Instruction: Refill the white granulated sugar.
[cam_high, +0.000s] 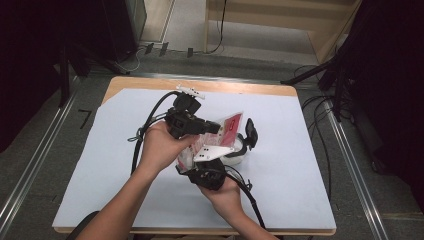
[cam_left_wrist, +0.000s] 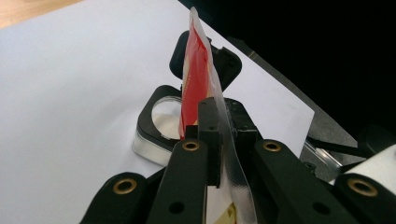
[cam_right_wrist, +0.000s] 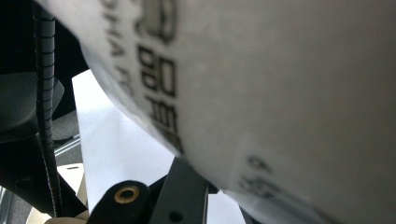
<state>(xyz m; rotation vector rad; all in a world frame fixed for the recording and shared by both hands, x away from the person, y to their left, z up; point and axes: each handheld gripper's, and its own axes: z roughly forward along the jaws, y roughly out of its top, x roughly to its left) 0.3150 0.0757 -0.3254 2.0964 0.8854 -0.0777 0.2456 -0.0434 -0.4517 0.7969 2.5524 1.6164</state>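
A white paper-covered table (cam_high: 300, 165) is seen below. At mid-frame a red-and-clear plastic pouch (cam_high: 231, 124) is held up, its edge clamped by the left gripper (cam_left_wrist: 219, 135), above a black-lidded round metal tin (cam_left_wrist: 154, 135). The right gripper's (cam_high: 212, 172) jaw state cannot be told.

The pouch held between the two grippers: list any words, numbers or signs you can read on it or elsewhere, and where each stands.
Pouch, high view: a pale mark on its red face, too small to read.
Pouch, right gripper view: dark printed characters on its pale side, seen very close and blurred; none can be read for sure.
Pouch, left gripper view: seen edge-on between the left gripper's jaws, no print legible.
Floor mark, high view: reads like "7".
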